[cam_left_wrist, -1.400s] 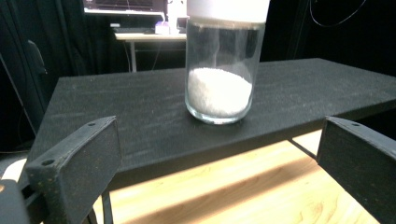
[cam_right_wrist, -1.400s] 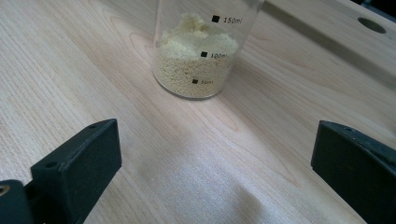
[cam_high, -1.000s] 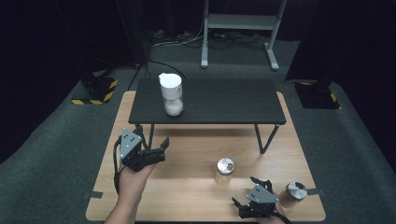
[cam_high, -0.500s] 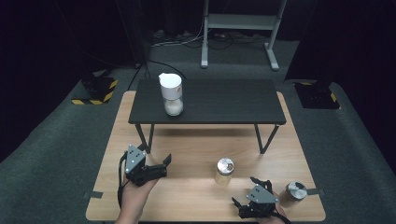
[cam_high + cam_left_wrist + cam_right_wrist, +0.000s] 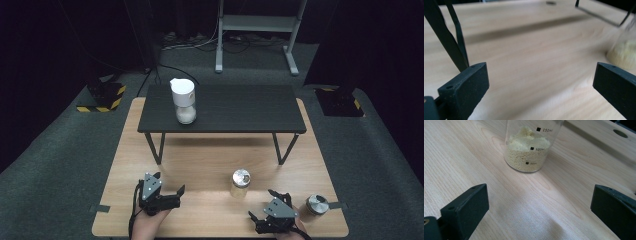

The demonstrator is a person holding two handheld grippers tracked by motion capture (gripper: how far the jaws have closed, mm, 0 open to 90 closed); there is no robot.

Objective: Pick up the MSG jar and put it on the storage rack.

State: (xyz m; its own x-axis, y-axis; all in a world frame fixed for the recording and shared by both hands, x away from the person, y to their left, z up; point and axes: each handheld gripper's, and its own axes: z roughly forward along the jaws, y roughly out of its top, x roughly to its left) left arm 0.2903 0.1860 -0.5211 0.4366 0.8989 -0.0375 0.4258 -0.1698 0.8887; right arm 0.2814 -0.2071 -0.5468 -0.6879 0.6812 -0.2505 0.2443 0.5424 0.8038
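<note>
Dark room, wood tabletop point(image 5: 210, 165): both tongs, left point(image 5: 172, 192) and right point(image 5: 257, 220), gape wide, empty, flanking the jar point(image 5: 241, 183) at 12, probably lining up a grab.

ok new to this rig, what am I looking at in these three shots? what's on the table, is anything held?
No robot here: a person holds a two-jaw tool in each hand. The high view looks down from above the person's side; the left tool and right tool sit at the near edge of the wooden table. The other two pictures come from cameras riding on each tool, looking along its black jaws.

On the wood: a glass beaker of yellowish grains, with a metal top in the high view, and a small metal-topped jar by the right tool. A low black table stands farther back with a white-topped container on it.

Nothing is held: both tools are open, with bare wood between the jaws.
</note>
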